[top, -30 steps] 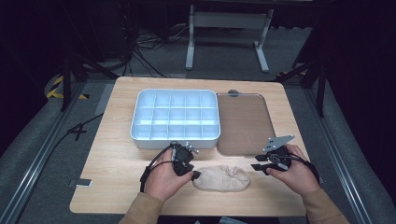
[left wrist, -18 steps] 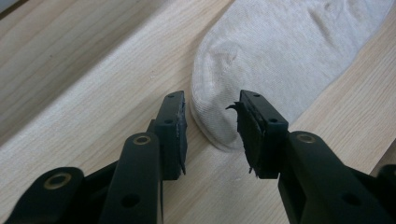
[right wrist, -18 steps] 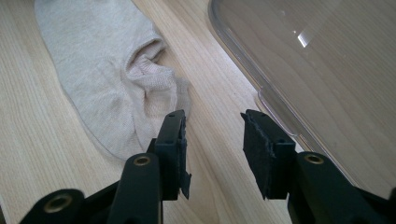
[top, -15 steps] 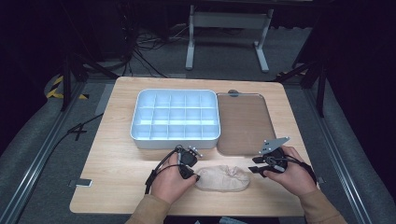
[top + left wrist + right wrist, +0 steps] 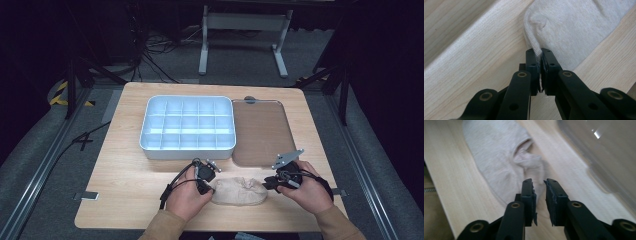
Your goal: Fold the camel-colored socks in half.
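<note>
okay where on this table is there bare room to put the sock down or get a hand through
Bare wood lies left of the divided box, along the table's left edge, and in the near left corner. A thin strip runs between box and sock. The near middle is crowded with both hands; the lid fills the right.

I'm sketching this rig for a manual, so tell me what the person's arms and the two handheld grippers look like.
Both forearms wear tan sleeves. Each hand holds a small black gripper with two flat black jaws on linkage arms fitted with brass-coloured pivot pins. The left gripper trails a black cable. The right gripper carries a grey three-cornered plate on top. The jaw pads look rough and worn at the edges.
</note>
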The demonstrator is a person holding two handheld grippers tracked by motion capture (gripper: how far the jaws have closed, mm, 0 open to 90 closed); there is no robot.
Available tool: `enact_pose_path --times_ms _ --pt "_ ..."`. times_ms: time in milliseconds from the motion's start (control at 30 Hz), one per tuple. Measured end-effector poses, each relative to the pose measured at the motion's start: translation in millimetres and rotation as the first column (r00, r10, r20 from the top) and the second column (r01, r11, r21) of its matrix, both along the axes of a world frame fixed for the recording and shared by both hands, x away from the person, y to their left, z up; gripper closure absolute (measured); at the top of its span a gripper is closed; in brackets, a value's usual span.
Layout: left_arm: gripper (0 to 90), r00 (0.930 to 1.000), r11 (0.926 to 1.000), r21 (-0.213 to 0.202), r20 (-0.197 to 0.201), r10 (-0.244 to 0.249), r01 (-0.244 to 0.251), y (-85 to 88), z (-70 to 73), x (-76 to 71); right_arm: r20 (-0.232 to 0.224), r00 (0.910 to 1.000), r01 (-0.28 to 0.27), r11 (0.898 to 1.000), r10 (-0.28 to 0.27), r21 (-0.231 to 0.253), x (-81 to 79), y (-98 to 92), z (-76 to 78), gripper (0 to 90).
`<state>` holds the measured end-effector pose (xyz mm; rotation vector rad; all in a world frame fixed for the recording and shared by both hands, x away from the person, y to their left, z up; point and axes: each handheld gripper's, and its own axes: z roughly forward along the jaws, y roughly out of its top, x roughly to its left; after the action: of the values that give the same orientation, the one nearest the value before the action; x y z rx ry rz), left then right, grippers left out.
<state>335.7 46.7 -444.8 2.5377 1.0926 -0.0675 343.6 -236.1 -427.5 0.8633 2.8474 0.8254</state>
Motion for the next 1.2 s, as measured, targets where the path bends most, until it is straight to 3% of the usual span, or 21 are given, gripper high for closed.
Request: enact_pose_path --times_ms 200,333,700,900,1200 --pt "85.7 1.0000 1.0000 -0.010 0.006 -0.002 0.002 2.6 2.6 0.8 0.010 0.9989 -0.046 0.999 0.047 -0.023 -5.1 12.8 -6.3 85.7" --pt "85.7 0.9999 1.0000 -0.009 0.011 0.003 -0.003 4.2 4.7 0.7 -0.014 0.9972 -0.074 0.997 0.074 -0.032 -8.8 19.8 -11.4 89.0" --pt "85.7 1.0000 1.0000 0.002 -0.001 0.002 -0.002 7.9 7.9 1.4 -0.034 0.9962 -0.082 0.995 0.080 -0.061 -10.1 26.4 -19.8 89.6" --pt "85.7 1.0000 1.0000 -0.007 -0.002 0.005 -0.005 9.8 13.2 0.4 -0.010 0.9956 -0.093 0.993 0.093 -0.075 -11.0 28.1 -20.5 89.8" --pt "85.6 1.0000 0.9999 -0.011 -0.005 0.005 -0.005 13.3 26.8 -2.4 0.006 0.9937 -0.112 0.992 0.112 -0.055 -12.1 31.3 -21.8 89.9"
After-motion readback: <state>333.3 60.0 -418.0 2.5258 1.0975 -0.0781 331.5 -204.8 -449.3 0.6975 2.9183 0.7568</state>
